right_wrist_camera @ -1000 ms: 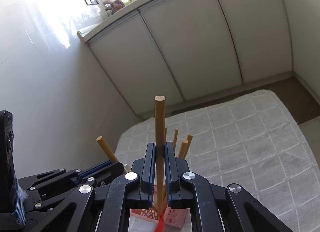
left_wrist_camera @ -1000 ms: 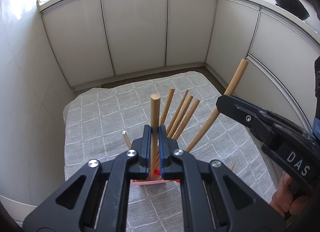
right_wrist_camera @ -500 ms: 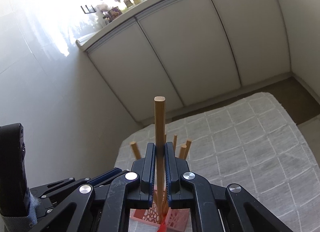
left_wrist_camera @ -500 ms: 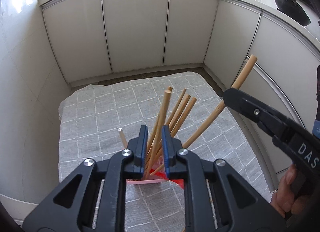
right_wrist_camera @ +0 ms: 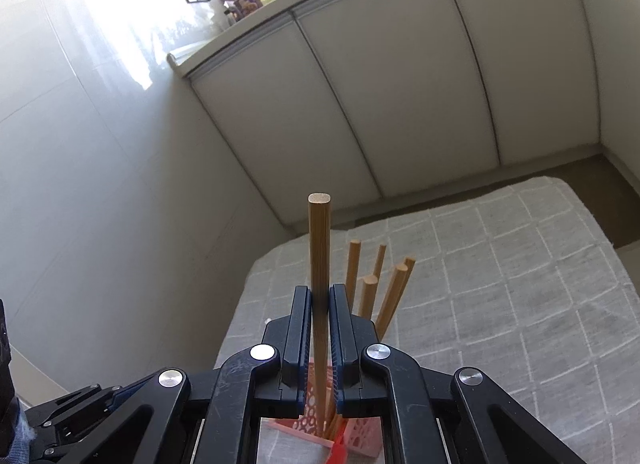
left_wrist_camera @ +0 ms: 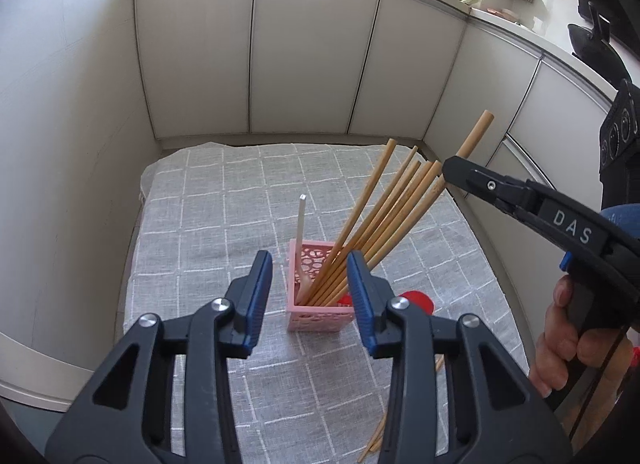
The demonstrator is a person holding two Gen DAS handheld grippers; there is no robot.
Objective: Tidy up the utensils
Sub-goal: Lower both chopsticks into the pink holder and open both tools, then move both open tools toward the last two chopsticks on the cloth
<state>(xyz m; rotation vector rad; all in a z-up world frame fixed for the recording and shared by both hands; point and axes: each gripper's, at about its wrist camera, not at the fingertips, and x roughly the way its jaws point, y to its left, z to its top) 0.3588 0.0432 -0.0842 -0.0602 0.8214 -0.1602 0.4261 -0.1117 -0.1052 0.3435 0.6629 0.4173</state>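
Note:
A pink perforated holder [left_wrist_camera: 318, 314] stands on the grey checked cloth [left_wrist_camera: 208, 232] and holds several wooden chopsticks [left_wrist_camera: 384, 208] leaning right and one white utensil [left_wrist_camera: 301, 224]. My left gripper [left_wrist_camera: 310, 284] is open and empty, just in front of and above the holder. My right gripper [right_wrist_camera: 320, 304] is shut on a wooden chopstick [right_wrist_camera: 319, 248], held upright over the holder [right_wrist_camera: 360, 430]; in the left wrist view it [left_wrist_camera: 456, 172] grips that chopstick [left_wrist_camera: 476, 136] at the right.
Loose chopsticks [left_wrist_camera: 380, 432] lie on the cloth near its front edge. A red object [left_wrist_camera: 416, 300] sits behind the holder. White cabinet doors [left_wrist_camera: 312, 56] wall the back and right; a tiled wall [left_wrist_camera: 60, 144] is on the left.
My left gripper has opened, let go of its chopstick into the holder, and pulled back and up. My right gripper still holds its chopstick over the holder.

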